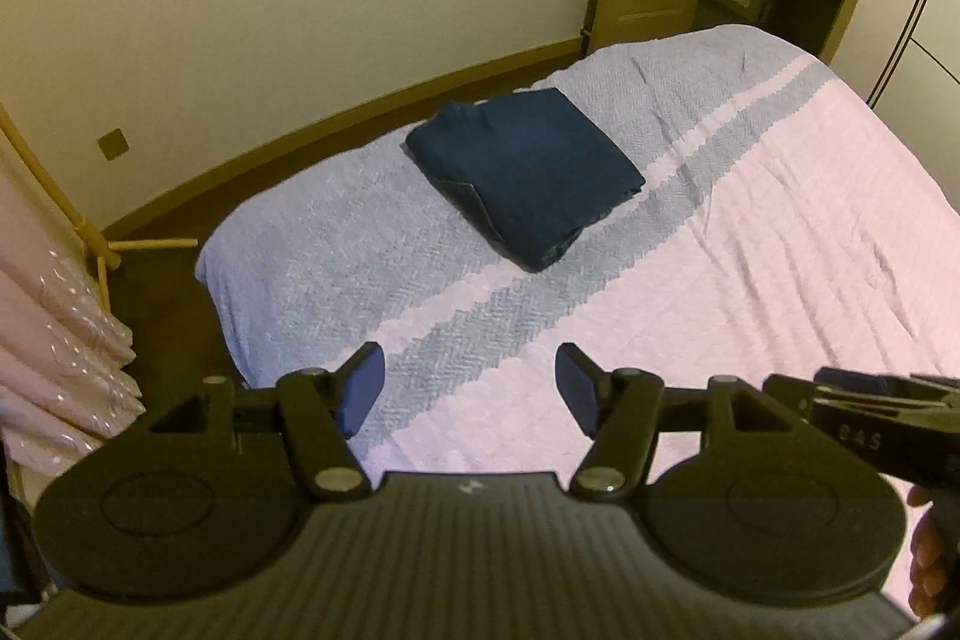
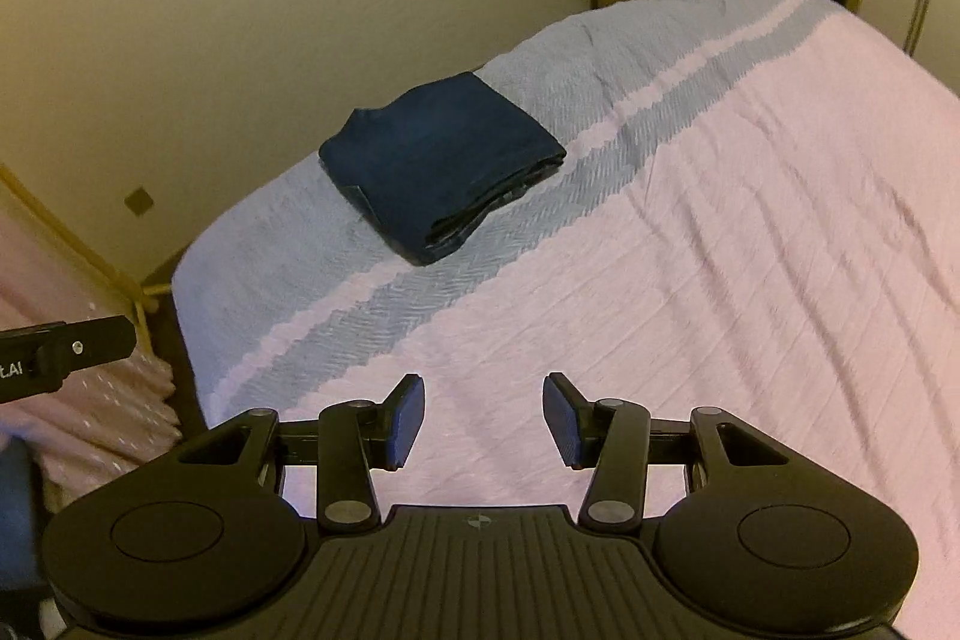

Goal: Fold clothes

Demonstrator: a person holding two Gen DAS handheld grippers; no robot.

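The dark navy garment point(image 1: 525, 175), folded into a thick square, lies on the blue band of the pink-and-blue woven bedspread point(image 1: 750, 280) near the bed's far edge, seemingly finished, so left tongs point(image 1: 469, 388) and right tongs point(image 2: 483, 418) hang apart, empty, well short of it.

The folded garment point(image 1: 525, 175) lies on the bed point(image 1: 750, 250), near its far left edge. Both grippers hang above the near part, well apart from it.
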